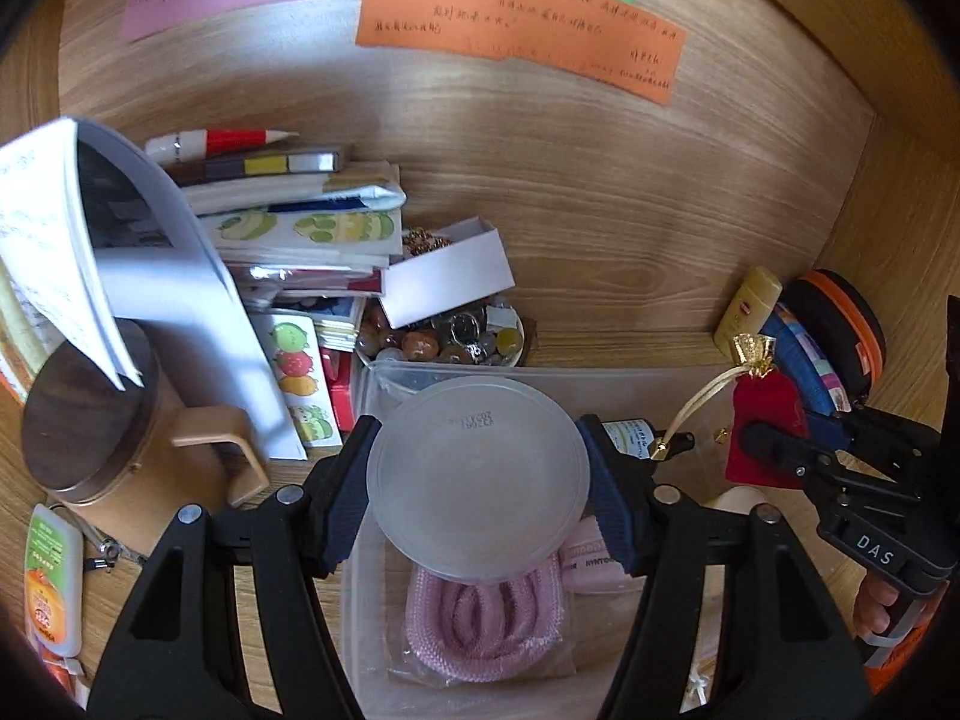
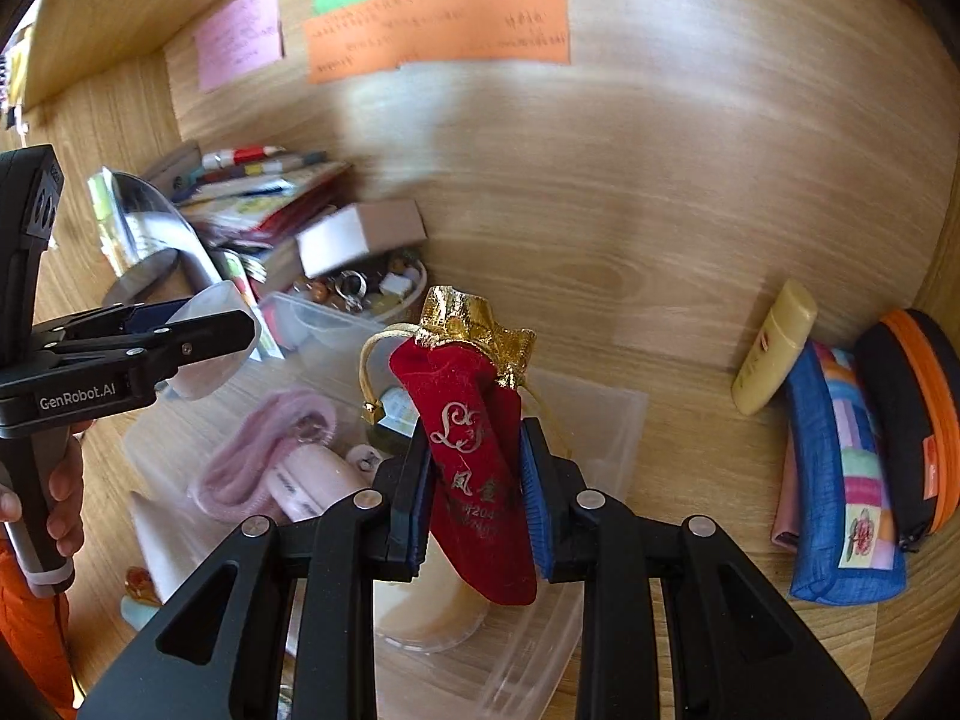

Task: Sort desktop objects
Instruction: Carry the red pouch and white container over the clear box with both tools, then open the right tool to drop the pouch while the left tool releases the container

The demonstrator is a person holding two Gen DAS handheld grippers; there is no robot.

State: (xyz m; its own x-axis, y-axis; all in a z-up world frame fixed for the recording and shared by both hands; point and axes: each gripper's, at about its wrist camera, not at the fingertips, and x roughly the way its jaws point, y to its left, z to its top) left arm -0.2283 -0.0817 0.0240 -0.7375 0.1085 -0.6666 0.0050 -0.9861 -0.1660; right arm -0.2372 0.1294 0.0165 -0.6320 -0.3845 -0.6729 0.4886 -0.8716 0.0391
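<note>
my left gripper (image 1: 480,480) has its jaws clamped on the rim of a round translucent lid (image 1: 477,474), one pad on each side, holding it flat above a clear plastic bin (image 1: 690,384) that sits on the counter (image 1: 600,228). under the lid, inside the bin, lies a coil of pink cord (image 1: 480,630) in a plastic wrapper. my right gripper (image 2: 474,498) has its jaws pinched on a red velvet pouch (image 2: 474,456) with a gold collar, gripping it low so the gold top stands upward; its gold drawstring loops off to the left. the pouch hangs over the same bin. toward the counter's back left there is a heap of books and stickers (image 1: 288,222), a white box (image 1: 450,276) and a dish of small stones (image 1: 444,342). by the right wall lean a cream bottle (image 2: 774,348), a blue patchwork case (image 2: 840,468) and a black case with orange trim (image 2: 912,420).
</note>
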